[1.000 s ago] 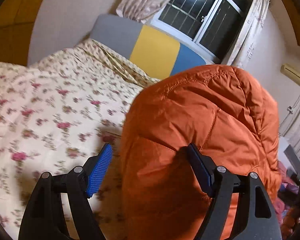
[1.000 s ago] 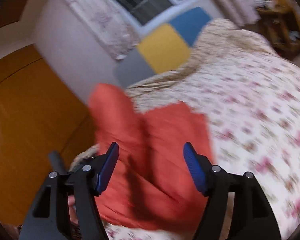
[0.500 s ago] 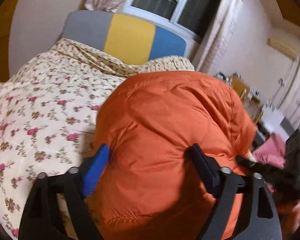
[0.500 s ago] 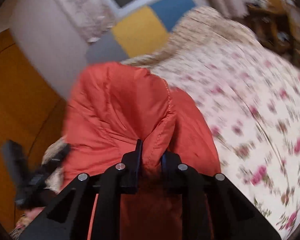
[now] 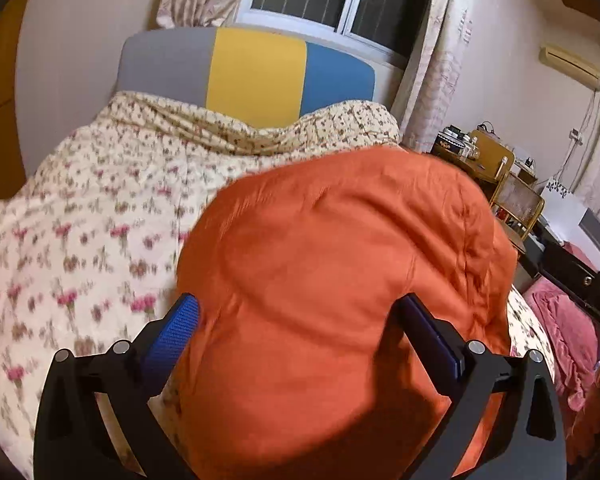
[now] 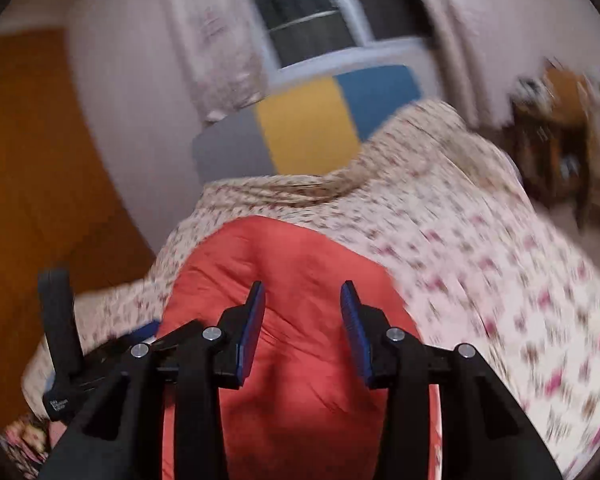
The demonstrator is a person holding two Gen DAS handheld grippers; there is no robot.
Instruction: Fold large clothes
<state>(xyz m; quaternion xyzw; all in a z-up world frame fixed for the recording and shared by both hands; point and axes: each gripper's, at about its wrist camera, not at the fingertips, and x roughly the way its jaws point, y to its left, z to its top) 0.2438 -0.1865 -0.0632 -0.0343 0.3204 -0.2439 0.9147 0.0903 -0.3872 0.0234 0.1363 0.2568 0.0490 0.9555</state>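
Note:
An orange puffy jacket [image 5: 340, 280] lies bunched on the floral bed cover [image 5: 80, 220]. It also shows in the right wrist view [image 6: 300, 280]. My left gripper [image 5: 300, 320] is open, its blue pads wide apart on either side of the jacket's bulge, gripping nothing. My right gripper [image 6: 302, 312] is open above the jacket, its pads apart and empty. The left gripper's black body [image 6: 60, 340] shows at the left of the right wrist view.
A grey, yellow and blue headboard [image 5: 252, 68] stands at the far end of the bed under a window. A wooden chair and cluttered desk [image 5: 500, 184] stand to the right. Pink cloth [image 5: 564, 332] lies at the right. An orange wardrobe [image 6: 40, 180] stands to the left.
My right gripper was shut on a jacket fold half a second ago; it has now opened and let go. The jacket has dropped lower onto the bed. The left gripper stayed open.

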